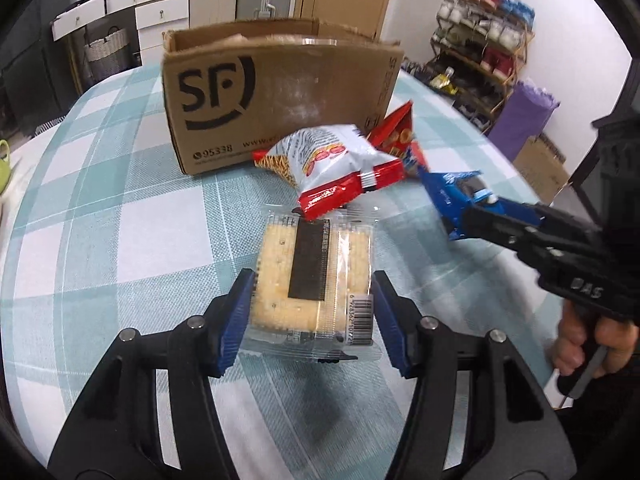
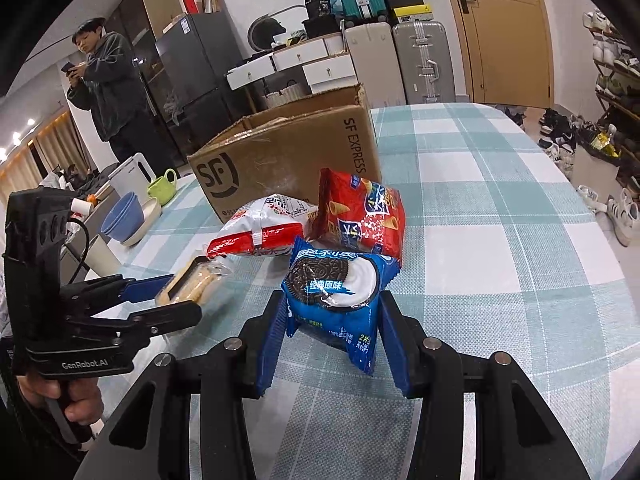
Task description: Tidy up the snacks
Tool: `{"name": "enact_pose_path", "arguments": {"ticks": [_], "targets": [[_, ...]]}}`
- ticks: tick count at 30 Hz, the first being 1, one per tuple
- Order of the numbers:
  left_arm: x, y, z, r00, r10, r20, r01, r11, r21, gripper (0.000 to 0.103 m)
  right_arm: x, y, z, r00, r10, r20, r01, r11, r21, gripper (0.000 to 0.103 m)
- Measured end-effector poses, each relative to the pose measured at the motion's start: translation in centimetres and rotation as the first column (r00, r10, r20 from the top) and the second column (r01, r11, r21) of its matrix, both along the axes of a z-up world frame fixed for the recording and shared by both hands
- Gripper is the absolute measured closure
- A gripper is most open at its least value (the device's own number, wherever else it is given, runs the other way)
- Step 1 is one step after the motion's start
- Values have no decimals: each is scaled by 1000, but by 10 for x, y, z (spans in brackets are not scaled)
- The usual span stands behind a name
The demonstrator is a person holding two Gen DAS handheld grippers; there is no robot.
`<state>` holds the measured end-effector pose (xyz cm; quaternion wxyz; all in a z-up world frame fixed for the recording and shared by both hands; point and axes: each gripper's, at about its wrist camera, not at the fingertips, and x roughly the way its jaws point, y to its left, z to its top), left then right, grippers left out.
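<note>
My left gripper (image 1: 312, 312) is shut on a clear pack of crackers (image 1: 312, 272) and holds it just above the checked tablecloth; it also shows in the right wrist view (image 2: 188, 284). My right gripper (image 2: 332, 324) is shut on a blue Oreo packet (image 2: 336, 292), seen from the left wrist view (image 1: 456, 200) at the right. A white and red snack bag (image 1: 332, 164) and a red snack bag (image 2: 360, 216) lie in front of the open SF cardboard box (image 1: 280, 96).
The table (image 2: 500, 220) has a teal and white checked cloth. Bowls, a green mug (image 2: 162, 188) and a white kettle stand at its left end. A person (image 2: 108, 92) stands behind the table. Suitcases, drawers and a shoe rack line the room.
</note>
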<state>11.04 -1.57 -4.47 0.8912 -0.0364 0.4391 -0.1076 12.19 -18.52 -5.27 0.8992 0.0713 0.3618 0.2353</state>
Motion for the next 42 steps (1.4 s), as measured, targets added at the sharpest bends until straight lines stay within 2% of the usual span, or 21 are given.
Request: {"name": "enact_pose_path", "arguments": {"ticks": [12, 22, 31, 42], "targets": [[-31, 19, 46, 992, 37, 122, -34, 999, -19, 48, -15, 5, 19, 998, -5, 62, 4, 1000, 5, 57], [-33, 35, 71, 979, 122, 166, -120, 993, -17, 48, -11, 1, 35, 994, 4, 105, -6, 1000, 23, 57], [-13, 45, 81, 968, 185, 170, -185, 983, -16, 48, 19, -6, 40, 994, -2, 110, -2, 999, 39, 57], [17, 46, 101, 957, 186, 224, -186, 982, -22, 48, 39, -1, 59, 988, 3, 153, -4, 1000, 11, 57]]}}
